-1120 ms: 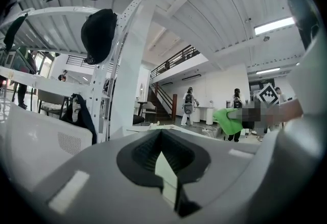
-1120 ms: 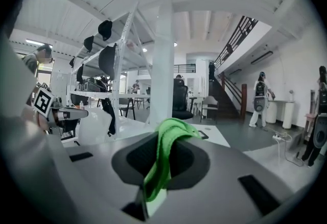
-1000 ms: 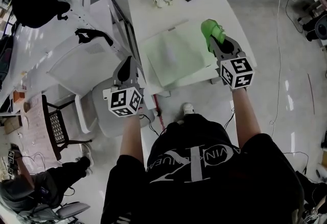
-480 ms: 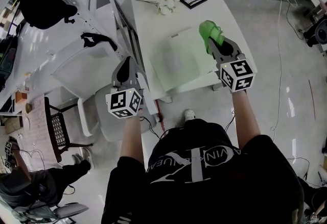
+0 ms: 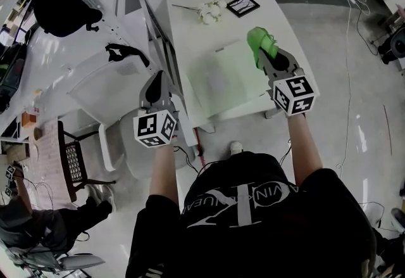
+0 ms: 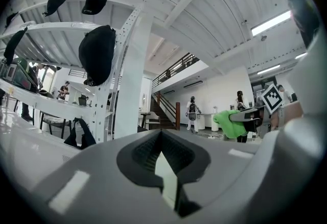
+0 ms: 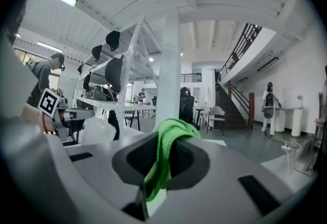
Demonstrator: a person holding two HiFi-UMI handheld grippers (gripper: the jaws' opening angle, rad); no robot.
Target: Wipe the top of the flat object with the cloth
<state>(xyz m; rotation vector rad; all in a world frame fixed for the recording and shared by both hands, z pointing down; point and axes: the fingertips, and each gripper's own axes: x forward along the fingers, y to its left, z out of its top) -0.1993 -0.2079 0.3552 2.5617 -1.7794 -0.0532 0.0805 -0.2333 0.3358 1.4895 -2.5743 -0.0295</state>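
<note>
- Your left gripper (image 5: pixel 157 80) stays beside the table's (image 5: pixel 190 33) left edge, jaws together and empty.
- Your right gripper (image 5: pixel 271 60) keeps its jaws clamped on the green cloth (image 5: pixel 261 41).
- The cloth remains over the flat object's (image 5: pixel 224 77) far right corner, as before.

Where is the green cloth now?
Head view, right side: the green cloth is pinched in the right tongs, at the far right corner of the pale flat sheet on the white table.
</note>
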